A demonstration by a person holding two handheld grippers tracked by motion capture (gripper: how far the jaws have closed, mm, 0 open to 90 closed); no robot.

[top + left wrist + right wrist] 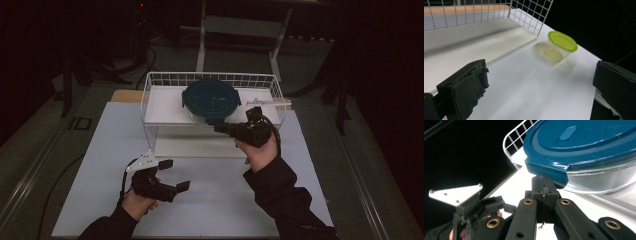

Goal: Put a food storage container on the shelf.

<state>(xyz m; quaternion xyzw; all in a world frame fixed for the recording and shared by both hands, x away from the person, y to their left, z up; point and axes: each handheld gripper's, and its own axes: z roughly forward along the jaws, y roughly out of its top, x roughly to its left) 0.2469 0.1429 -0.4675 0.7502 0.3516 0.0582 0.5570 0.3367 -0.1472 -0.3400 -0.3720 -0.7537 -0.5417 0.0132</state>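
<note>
A round glass container with a dark blue lid sits on the white shelf of a wire rack. My right gripper is shut, its closed tips right under the lid's front tab; nothing shows between the jaws. My left gripper hangs open low over the white table, nothing between its jaws. Ahead of the left gripper a small clear tub with a lime-green lid stands on the table beside the rack's corner.
The wire rack has raised mesh walls and a lower white board under it. A white mat covers the table. A metal frame stands behind on the dark floor. The left gripper's grey plate is near the right gripper.
</note>
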